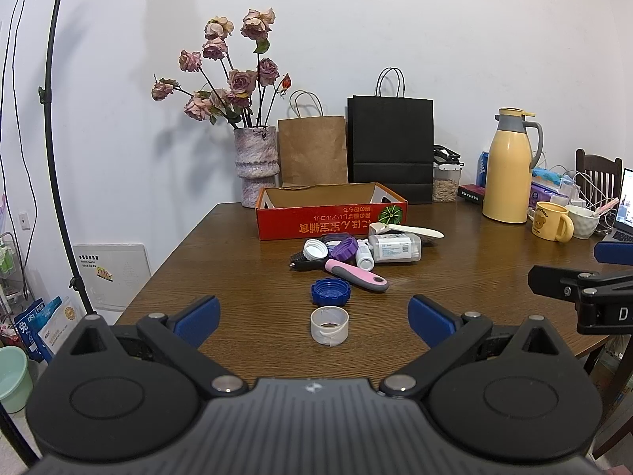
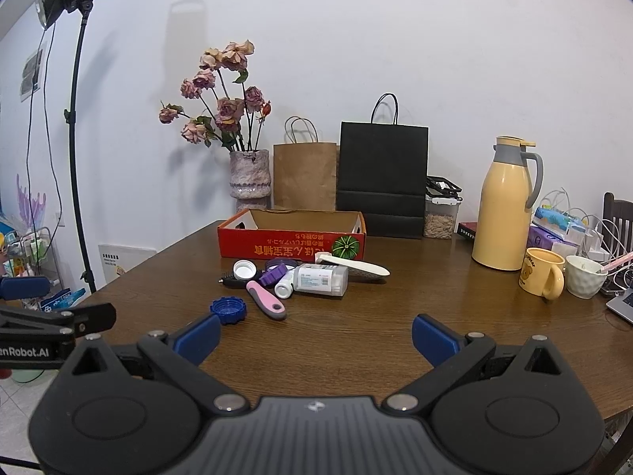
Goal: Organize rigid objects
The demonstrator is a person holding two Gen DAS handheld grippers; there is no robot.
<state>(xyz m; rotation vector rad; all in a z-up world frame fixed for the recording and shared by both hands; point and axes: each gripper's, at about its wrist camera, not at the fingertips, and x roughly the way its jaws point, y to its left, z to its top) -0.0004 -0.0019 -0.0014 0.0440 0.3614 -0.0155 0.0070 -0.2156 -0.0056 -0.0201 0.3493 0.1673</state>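
Blue-padded left claw (image 1: pixel 314 316) and right claw (image 2: pixel 316 336) both wide apart, empty, seemingly above wooden table (image 2: pixel 356 340).

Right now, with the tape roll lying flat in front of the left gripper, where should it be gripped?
Probably across its outer wall, coming from the near side. The tape roll lies flat, hole up, centred ahead of the open left gripper, and stands apart from the blue cap behind it.
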